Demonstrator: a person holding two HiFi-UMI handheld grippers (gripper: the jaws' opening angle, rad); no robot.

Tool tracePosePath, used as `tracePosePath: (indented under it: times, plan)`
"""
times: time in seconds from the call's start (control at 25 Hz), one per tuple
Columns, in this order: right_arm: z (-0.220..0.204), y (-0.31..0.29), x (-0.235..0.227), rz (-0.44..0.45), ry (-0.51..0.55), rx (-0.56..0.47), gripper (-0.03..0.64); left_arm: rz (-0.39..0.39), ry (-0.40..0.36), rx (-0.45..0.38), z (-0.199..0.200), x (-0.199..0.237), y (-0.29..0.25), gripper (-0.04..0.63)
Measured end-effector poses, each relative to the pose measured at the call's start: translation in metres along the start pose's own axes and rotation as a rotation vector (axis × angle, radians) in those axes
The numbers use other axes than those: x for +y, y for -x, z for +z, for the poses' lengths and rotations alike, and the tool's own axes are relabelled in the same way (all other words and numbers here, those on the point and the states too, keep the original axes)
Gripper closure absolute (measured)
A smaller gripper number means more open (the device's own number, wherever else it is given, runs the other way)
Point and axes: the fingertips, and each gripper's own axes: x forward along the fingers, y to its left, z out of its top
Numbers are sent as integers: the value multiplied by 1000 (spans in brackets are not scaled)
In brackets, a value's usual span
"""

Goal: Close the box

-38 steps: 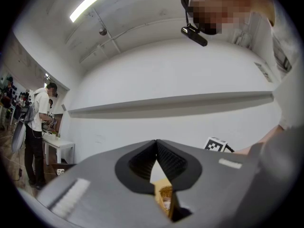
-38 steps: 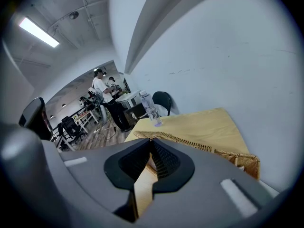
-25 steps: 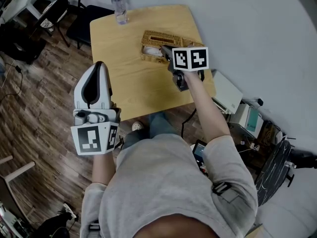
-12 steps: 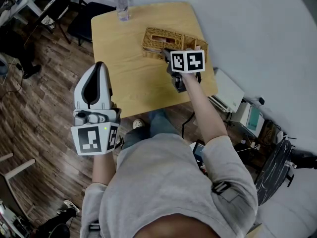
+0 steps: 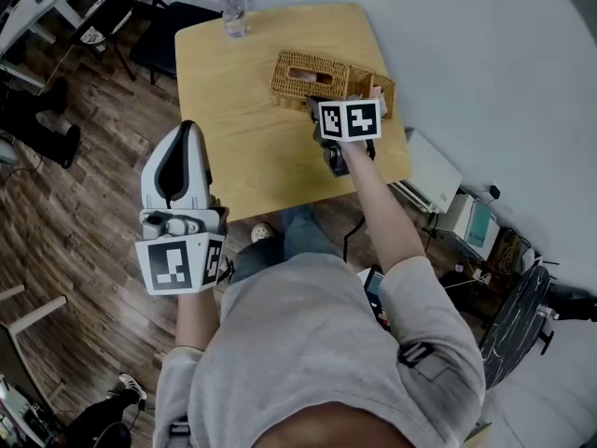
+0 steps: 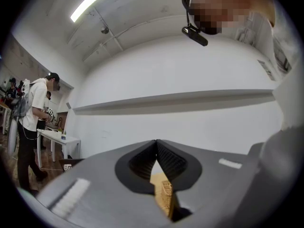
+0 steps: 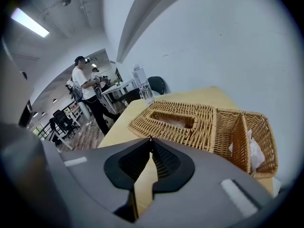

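The wicker box (image 5: 366,87) stands open on the far right part of the table (image 5: 242,119), towards 1 o'clock from the person in the head view. Its lid (image 5: 311,75), which has a slot in the middle, lies flat at the box's 9 o'clock side and touches it along one edge. In the right gripper view the lid (image 7: 173,120) spreads across the centre, and the open box (image 7: 247,137) at 3 o'clock holds a white tissue (image 7: 254,148).

The right gripper (image 5: 313,108) reaches over the table with its tip just beside the lid's near edge. I cannot tell whether it touches the lid. Its own view shows the right gripper (image 7: 151,139) with jaws pressed together at the tip and nothing between them.

The left gripper (image 5: 184,127) is held well apart from the box, off the table's near left corner, above the wood floor (image 5: 75,222). In its own view the left gripper (image 6: 156,141) points up at a white wall, its jaws also together and empty.

A water bottle (image 5: 233,7) stands at the table's far left corner, at 11 o'clock from the lid. A person (image 7: 85,89) stands in the room beyond, at 10 o'clock in the right gripper view.
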Motion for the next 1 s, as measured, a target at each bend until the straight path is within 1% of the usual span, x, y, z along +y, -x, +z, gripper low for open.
tracePosePath:
  times: [0.32, 0.52, 0.76, 1.0]
  plan:
    - [-7, -4, 0, -24, 8, 9, 595, 7, -3, -3, 2, 3, 5, 537]
    - [-8, -4, 0, -22, 16, -7, 594, 7, -6, -7, 3, 3, 6, 537]
    - [-4, 1, 8, -10, 58, -64, 594, 0, -9, -20, 8, 3, 5, 538]
    - [15, 30, 19, -62, 124, -178, 595, -25, -5, -44, 14, -2, 1, 538]
